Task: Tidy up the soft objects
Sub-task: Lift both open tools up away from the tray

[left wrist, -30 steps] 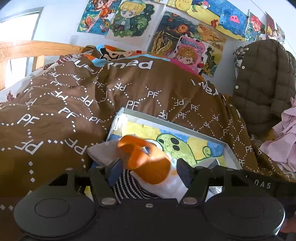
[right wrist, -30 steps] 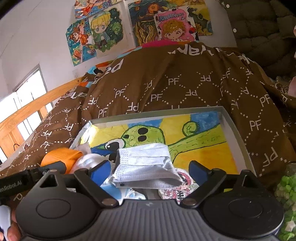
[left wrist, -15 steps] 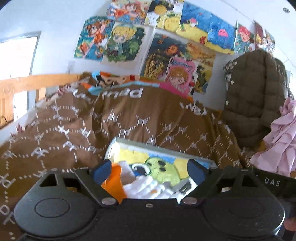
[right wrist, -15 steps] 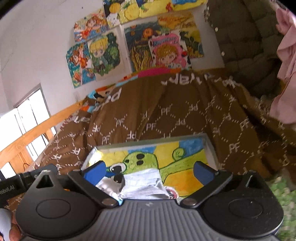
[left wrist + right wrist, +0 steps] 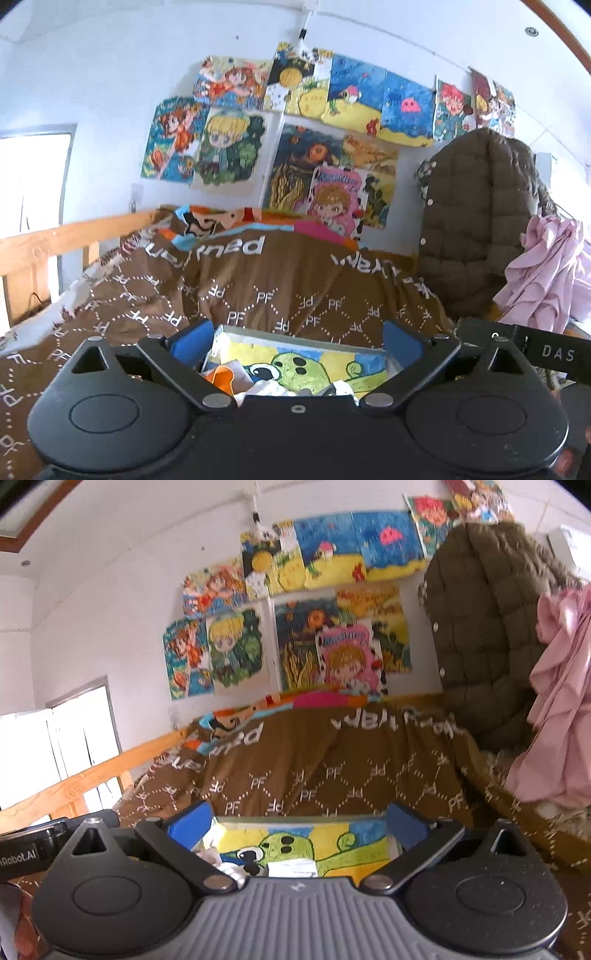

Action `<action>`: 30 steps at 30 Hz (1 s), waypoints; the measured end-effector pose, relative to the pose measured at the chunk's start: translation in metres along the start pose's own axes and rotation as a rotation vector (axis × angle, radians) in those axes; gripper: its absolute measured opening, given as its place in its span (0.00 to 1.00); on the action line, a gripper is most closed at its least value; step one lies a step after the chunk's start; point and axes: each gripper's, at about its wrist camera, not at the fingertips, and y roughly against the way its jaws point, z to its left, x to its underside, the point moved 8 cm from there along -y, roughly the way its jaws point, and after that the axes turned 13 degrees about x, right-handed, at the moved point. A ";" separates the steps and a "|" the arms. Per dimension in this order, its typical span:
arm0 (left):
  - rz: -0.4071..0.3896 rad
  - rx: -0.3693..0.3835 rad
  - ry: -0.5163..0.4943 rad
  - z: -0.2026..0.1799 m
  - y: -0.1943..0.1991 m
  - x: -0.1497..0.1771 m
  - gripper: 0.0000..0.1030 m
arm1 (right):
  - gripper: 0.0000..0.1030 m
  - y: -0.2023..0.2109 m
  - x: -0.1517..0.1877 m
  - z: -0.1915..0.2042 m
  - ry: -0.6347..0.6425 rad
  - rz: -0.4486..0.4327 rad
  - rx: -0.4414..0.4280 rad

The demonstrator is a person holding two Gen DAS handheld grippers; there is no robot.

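Left gripper [image 5: 297,341]: jaws spread wide, nothing between them. Right gripper [image 5: 299,821]: jaws likewise apart and bare. Below and just ahead of both, a shallow grey box [image 5: 295,334] on the brown "PF" blanket [image 5: 295,291] of the bed. Inside, heaped at the near end over a green cartoon drawing [image 5: 291,847]: an orange soft piece [image 5: 219,376] to the left, white fabric [image 5: 266,387] beside it, a pale face mask [image 5: 291,869] near the middle. Beyond, posters [image 5: 295,110] on the wall and a quilted jacket [image 5: 476,221].

Black tongs [image 5: 297,341], blue pads [image 5: 192,338], silver pivot screws, grey ribbed housing [image 5: 295,919]
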 end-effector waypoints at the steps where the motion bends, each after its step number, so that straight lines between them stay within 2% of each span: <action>1: -0.007 -0.002 -0.004 -0.004 0.006 -0.002 0.98 | 1.00 0.007 -0.001 -0.001 0.006 -0.012 0.002; 6: -0.036 -0.007 -0.009 -0.018 0.037 -0.003 0.99 | 1.00 0.044 0.002 -0.007 0.041 -0.065 0.019; 11: -0.040 -0.011 -0.029 -0.031 0.062 0.001 0.99 | 1.00 0.072 0.013 -0.014 0.067 -0.068 0.031; 16: -0.021 -0.005 -0.042 -0.041 0.086 0.015 0.99 | 1.00 0.093 0.031 -0.022 0.074 -0.026 0.042; 30: 0.120 -0.025 -0.051 -0.048 0.129 0.071 0.99 | 1.00 0.138 0.084 -0.029 0.144 0.101 0.087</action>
